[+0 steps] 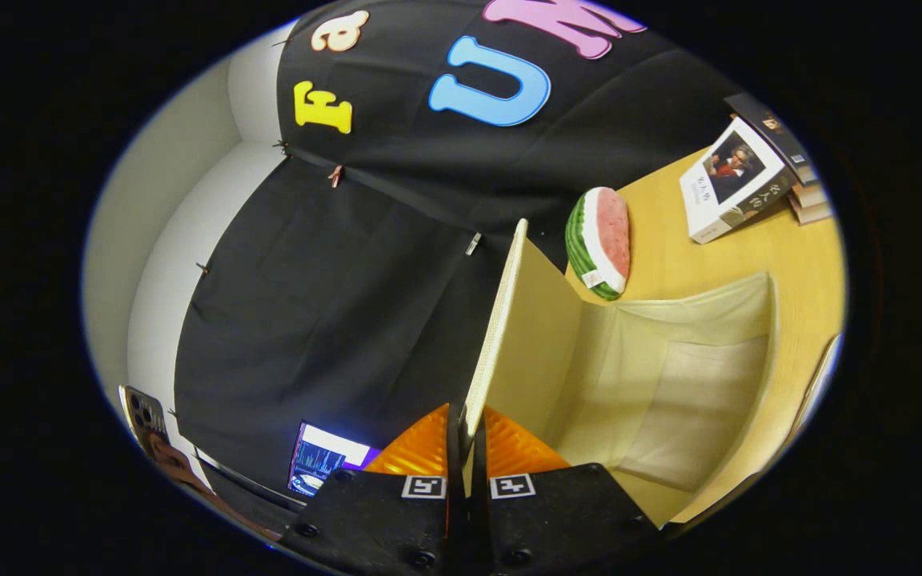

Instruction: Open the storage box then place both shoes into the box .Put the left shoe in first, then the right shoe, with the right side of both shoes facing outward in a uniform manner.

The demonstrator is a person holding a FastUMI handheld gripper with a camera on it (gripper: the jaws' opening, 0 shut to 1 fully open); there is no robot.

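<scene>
Tongs pinch one lid of one open storage box.

The gripper clamps both fingers on the raised lid of the storage box, whose open inside lies to the right of them. Beyond the box on the table sits a watermelon toy; farther right, a book leans on a stack of books. A screen stands near left.
</scene>
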